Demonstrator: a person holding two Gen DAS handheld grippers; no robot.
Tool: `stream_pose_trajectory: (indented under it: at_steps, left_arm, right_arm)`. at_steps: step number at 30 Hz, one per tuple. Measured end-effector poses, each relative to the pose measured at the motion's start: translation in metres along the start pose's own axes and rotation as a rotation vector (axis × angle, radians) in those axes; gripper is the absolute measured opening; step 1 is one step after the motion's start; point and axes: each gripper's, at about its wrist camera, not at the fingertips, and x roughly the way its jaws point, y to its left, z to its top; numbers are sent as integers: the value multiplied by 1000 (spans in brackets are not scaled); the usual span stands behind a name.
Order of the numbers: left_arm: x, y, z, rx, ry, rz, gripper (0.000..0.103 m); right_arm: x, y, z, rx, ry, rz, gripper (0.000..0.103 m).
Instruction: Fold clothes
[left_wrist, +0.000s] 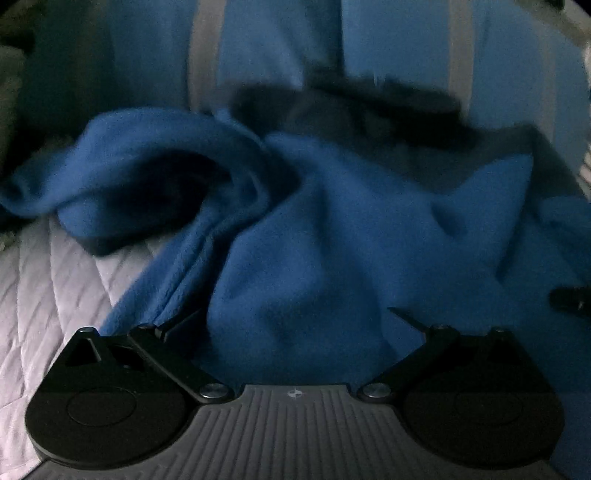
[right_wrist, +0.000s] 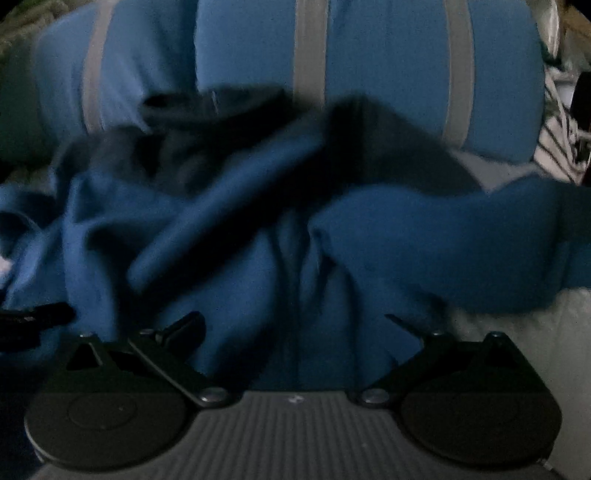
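Observation:
A crumpled blue fleece garment (left_wrist: 303, 229) lies on the bed and fills the middle of both views, its folds (right_wrist: 229, 221) heaped up. My left gripper (left_wrist: 293, 321) is open, its fingers (left_wrist: 181, 325) spread wide, and the fleece bulges between them and hides the tips. My right gripper (right_wrist: 295, 325) is also open, its fingers (right_wrist: 184, 325) wide apart, with fleece lying between and over them. Each gripper shows at the edge of the other's view, the right gripper (left_wrist: 569, 299) and the left gripper (right_wrist: 33, 317) close beside each other.
The light is dim. A pale quilted bedcover (left_wrist: 48, 280) lies under the garment. Behind stand blue cushions with grey stripes (right_wrist: 384, 55), with a dark cloth (left_wrist: 369, 107) in front of them. A black-and-white striped fabric (right_wrist: 557, 136) sits at the far right.

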Motion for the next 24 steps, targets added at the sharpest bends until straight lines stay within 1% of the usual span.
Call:
stream_pose_trajectory:
  at_steps: [3,6,8,9,12,16,24]
  left_arm:
    - [-3,1,-10,1,-49,0,103]
    - [-5,0,-19,5,-92,6,103]
    - [-4,-7,-19,32,-87,34,103]
    - [-4,-9,-19,42,-86,44,103]
    - [-3,-10,-19,43,-86,46,103]
    - [-3,-10,-18,43,-87,48,103]
    - [-2,-11,-17,41,-88,51,103]
  right_arm:
    - [11,-2,-12,8,-31,-22,103]
    - [9,2,-17,27,-61,-48,103]
    - [8,2,-21,43,-87,-51,103]
    - [8,3,-23,22,-95,-52,103]
    - [5,4,-27,-22,-117,-52,103]
    - [5,0,-31,2,-148,-28,103]
    - [8,2,-30,2,-148,-28,103]
